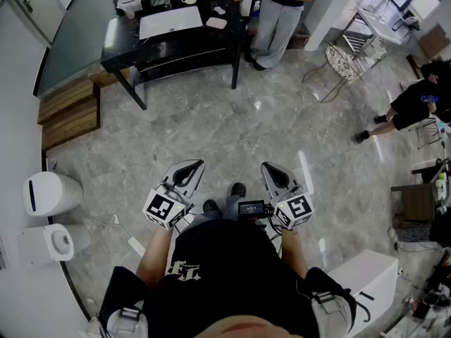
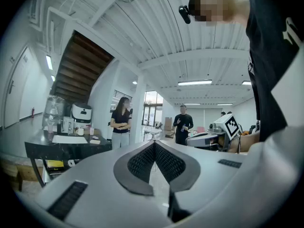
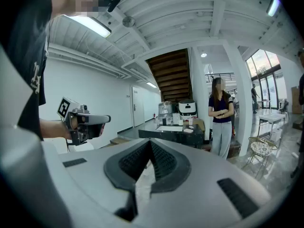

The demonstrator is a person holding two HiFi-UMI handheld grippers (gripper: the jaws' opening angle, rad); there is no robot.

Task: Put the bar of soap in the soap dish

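Jaws closed, empty: left gripper [image 1: 192,169], right gripper [image 1: 271,171]; marble floor [image 1: 232,125] stretches to black table [image 1: 121,42].

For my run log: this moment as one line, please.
left gripper: shut, empty | right gripper: shut, empty | black table: ahead

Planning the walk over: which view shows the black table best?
The head view: it looks down on the black table, so its whole top shows. The left gripper view and the right gripper view show it only small, distant and side-on.
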